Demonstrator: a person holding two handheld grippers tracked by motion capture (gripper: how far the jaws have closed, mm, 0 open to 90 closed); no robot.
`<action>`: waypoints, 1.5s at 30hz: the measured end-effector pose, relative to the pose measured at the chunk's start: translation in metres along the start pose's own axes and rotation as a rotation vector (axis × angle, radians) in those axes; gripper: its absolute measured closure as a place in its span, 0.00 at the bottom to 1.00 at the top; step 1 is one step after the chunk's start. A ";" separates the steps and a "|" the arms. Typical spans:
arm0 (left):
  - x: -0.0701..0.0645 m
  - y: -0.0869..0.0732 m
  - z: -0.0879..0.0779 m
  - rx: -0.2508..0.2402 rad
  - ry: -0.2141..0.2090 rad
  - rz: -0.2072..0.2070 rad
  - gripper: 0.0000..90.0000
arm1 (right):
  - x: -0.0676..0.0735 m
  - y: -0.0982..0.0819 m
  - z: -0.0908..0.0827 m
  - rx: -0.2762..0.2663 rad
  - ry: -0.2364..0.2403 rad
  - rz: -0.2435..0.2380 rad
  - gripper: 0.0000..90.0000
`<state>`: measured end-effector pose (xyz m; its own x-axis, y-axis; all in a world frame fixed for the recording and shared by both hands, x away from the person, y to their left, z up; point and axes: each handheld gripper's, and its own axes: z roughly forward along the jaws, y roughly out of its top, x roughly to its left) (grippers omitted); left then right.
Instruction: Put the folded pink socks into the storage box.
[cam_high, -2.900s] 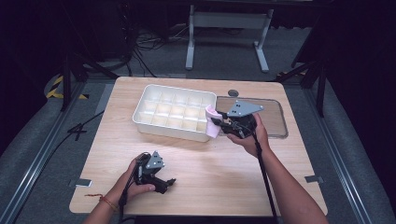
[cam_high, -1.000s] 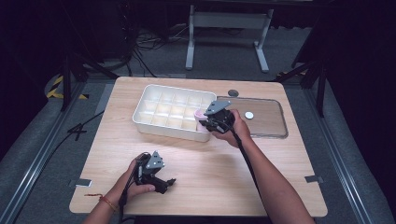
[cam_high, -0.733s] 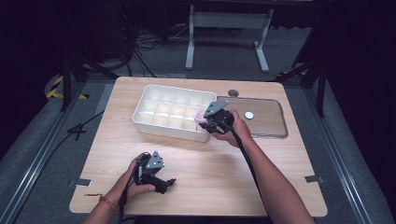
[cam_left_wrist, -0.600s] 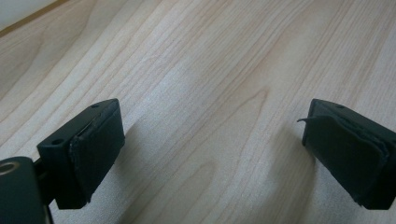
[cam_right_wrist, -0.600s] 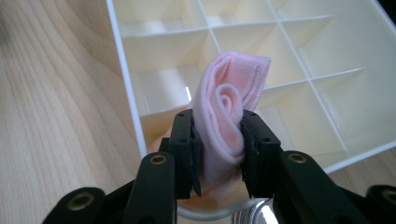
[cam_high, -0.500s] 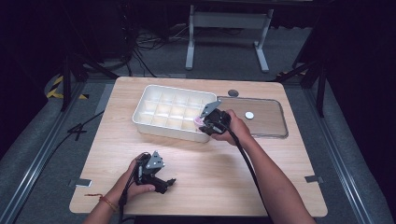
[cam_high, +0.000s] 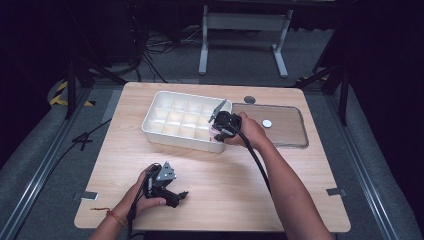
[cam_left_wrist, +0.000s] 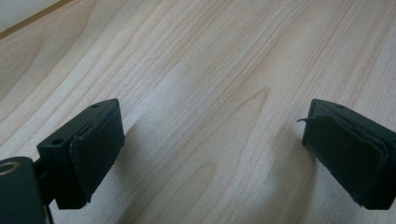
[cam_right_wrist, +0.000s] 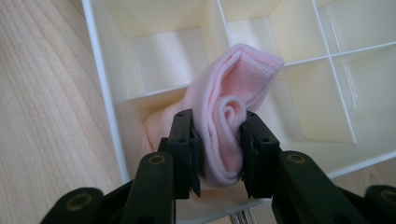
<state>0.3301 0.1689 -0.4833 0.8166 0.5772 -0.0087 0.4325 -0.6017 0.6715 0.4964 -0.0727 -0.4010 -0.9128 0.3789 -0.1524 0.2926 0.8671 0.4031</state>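
A white divided tray (cam_high: 155, 131) sits at the back middle of the table. My right gripper (cam_high: 216, 131) is shut on a rolled pink cloth (cam_right_wrist: 224, 135), holding it over the tray's (cam_right_wrist: 105, 88) near right corner compartment; the cloth's lower end reaches down into that compartment. In the high view the pink cloth (cam_high: 214, 132) barely shows under the gripper. My left gripper (cam_high: 181, 196) rests low over bare wood near the table's front left, open, with nothing between its pads (cam_left_wrist: 95, 149).
A clear flat lid (cam_high: 280, 132) with a small white disc (cam_high: 267, 123) on it lies right of the tray. A dark round grommet (cam_high: 249, 99) is set into the table behind it. Bare wood spreads across the front and right.
My right gripper has carried the pink cloth leftward from the tray's right rim and lowered it into the near right corner compartment. The left gripper has stayed put.
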 end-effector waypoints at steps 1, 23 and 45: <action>0.000 0.000 0.000 0.000 0.000 0.000 0.06 | -0.001 0.001 0.001 0.004 -0.002 -0.008 0.76; 0.000 0.000 0.000 -0.001 0.001 0.000 0.06 | -0.006 -0.009 -0.014 -0.187 0.054 0.110 0.79; 0.000 0.000 0.000 -0.001 0.000 0.000 0.06 | 0.004 -0.001 0.012 -0.025 0.007 0.086 0.87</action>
<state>0.3300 0.1689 -0.4835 0.8164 0.5774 -0.0086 0.4321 -0.6009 0.6724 0.4959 -0.0681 -0.4130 -0.8867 0.4491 -0.1097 0.3627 0.8230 0.4373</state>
